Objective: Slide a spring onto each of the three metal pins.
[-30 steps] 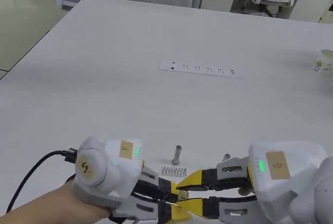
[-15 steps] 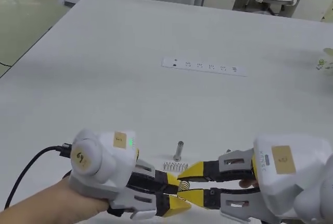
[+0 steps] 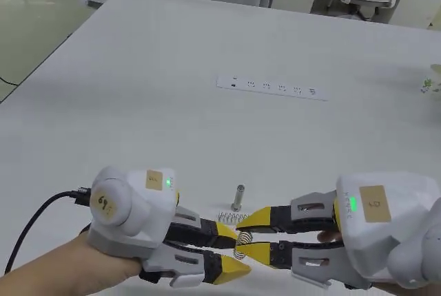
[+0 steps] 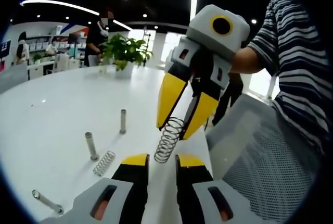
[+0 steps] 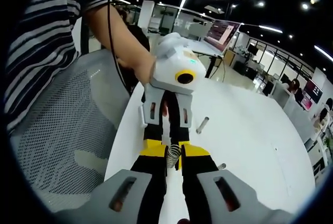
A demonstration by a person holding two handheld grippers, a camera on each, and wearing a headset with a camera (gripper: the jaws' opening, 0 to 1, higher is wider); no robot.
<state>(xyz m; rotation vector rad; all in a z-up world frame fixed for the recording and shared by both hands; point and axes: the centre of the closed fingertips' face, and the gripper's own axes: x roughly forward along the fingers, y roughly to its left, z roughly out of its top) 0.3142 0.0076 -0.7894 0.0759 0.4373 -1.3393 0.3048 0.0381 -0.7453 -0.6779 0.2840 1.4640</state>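
Note:
My right gripper (image 3: 242, 238) is shut on one end of a small steel spring (image 3: 240, 245), with its yellow jaws pinched on the coils (image 4: 167, 139). My left gripper (image 4: 158, 159) faces it tip to tip. Its jaws stand slightly apart, and the spring's free end hangs between them. A metal pin (image 3: 239, 197) stands upright on the white table just beyond the tips. A loose spring (image 3: 228, 216) lies beside it. In the left gripper view two pins stand upright (image 4: 123, 121) (image 4: 91, 146), a third pin (image 4: 46, 201) lies flat, and the loose spring (image 4: 104, 162) rests near them.
A white power strip (image 3: 272, 88) lies mid-table. A black cable (image 3: 34, 230) trails from the left gripper over the table's near edge. A mesh chair (image 4: 260, 156) and a person in a striped shirt (image 4: 296, 52) are close behind. A potted plant (image 4: 124, 52) stands far off.
The grippers stay tip to tip near the table's front edge. The held spring now shows longer and a little higher between the jaws. The head camera has shifted slightly.

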